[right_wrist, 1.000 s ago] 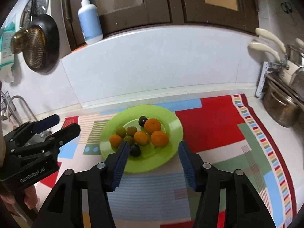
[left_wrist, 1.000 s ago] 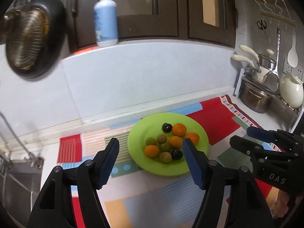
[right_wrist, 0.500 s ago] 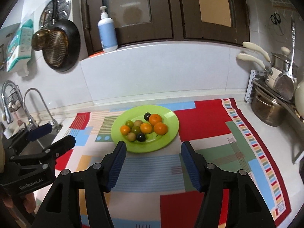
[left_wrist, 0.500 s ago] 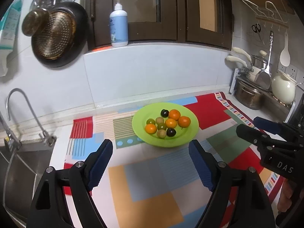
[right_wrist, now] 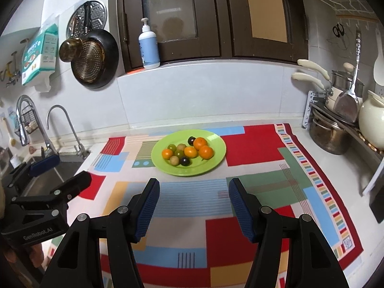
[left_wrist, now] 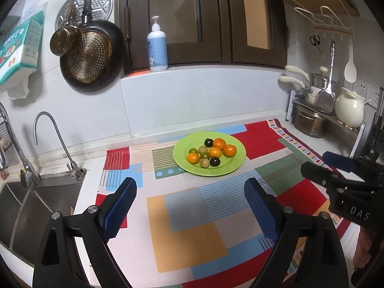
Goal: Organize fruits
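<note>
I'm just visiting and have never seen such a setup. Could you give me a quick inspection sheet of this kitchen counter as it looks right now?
Surface: white counter under a colourful patchwork mat.
Job's things: green plate on the mat, holding four oranges, four greenish fruits and two dark plums, bunched together.
Clutter: nothing seen on the mat besides the plate.
Grippers: left gripper opening, nothing between its jaws; right gripper open and empty; both short of the plate.
Cables: nothing seen.
Surroundings: sink with tap at left, hanging pan, soap bottle on the ledge, pots at right.
</note>
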Motion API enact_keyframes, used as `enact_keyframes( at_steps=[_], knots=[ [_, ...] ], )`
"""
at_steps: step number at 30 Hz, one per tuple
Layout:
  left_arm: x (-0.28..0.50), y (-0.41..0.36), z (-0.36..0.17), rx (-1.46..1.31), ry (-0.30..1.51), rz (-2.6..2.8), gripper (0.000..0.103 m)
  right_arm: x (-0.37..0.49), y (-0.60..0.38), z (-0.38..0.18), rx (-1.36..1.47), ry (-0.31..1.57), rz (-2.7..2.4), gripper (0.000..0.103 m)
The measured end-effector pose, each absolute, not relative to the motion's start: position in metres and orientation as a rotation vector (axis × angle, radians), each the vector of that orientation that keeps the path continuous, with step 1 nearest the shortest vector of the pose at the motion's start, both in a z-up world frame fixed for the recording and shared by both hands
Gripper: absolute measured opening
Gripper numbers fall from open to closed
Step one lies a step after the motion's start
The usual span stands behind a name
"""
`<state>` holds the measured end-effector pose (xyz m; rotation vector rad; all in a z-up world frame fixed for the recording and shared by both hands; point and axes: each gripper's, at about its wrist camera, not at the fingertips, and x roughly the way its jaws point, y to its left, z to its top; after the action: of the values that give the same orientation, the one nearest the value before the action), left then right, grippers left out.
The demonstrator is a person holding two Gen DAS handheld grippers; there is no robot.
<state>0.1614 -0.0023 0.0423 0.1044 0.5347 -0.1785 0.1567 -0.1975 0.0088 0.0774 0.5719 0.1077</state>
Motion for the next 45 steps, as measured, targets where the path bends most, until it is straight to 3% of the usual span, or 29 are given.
enact_keyframes(
  at_steps=[26, 45],
  knots=[
    [0.138, 0.003, 0.057, 0.095, 0.48, -0.134, 0.103, 0.13, -0.196, 0.018, 0.069, 0.541, 0.113, 0.061],
    [0.129, 0.005, 0.058, 0.088, 0.466, -0.12, 0.103, 0.126, -0.196, 0.018, 0.067, 0.536, 0.114, 0.061]
  ],
)
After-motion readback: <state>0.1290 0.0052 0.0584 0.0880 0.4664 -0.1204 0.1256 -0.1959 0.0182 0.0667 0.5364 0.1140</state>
